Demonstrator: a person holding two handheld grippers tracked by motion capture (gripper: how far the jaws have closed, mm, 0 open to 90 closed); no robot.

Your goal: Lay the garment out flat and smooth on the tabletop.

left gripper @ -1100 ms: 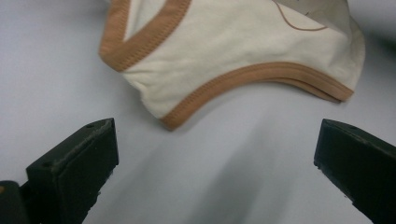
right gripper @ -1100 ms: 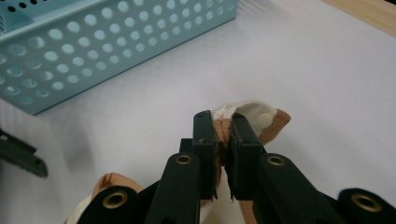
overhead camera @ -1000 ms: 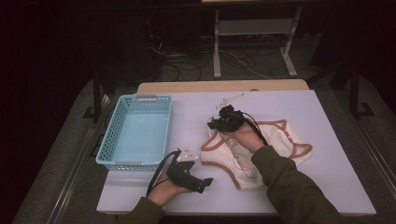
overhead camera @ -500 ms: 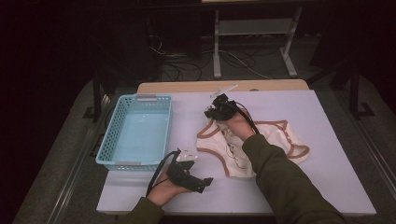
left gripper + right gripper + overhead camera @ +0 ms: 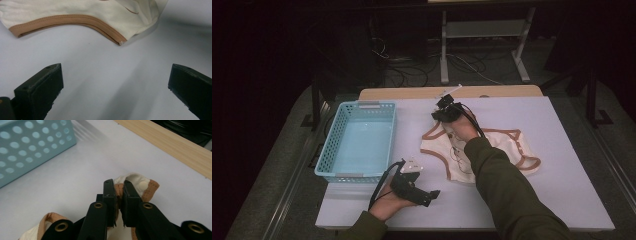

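A cream baby bodysuit point(image 5: 452, 150) with tan trim lies on the white table. My right gripper point(image 5: 439, 114) is shut on its far flap point(image 5: 140, 185), a cream tab with a snap and tan edging, near the table's far side. My left gripper point(image 5: 432, 195) rests low near the front edge, jaws open and empty; the garment's tan-trimmed hem point(image 5: 75, 21) lies just ahead of the fingers point(image 5: 45, 82).
A light blue perforated basket point(image 5: 329, 150) stands at the table's left point(image 5: 15, 150). A wooden strip point(image 5: 412, 93) runs along the far edge. White tabletop point(image 5: 562, 190) shows at the right and front. Cables and a metal stand sit on the floor behind.
My right gripper has carried the garment's flap leftward and farther back, dragging the bodysuit with it. The left gripper stayed where it was.
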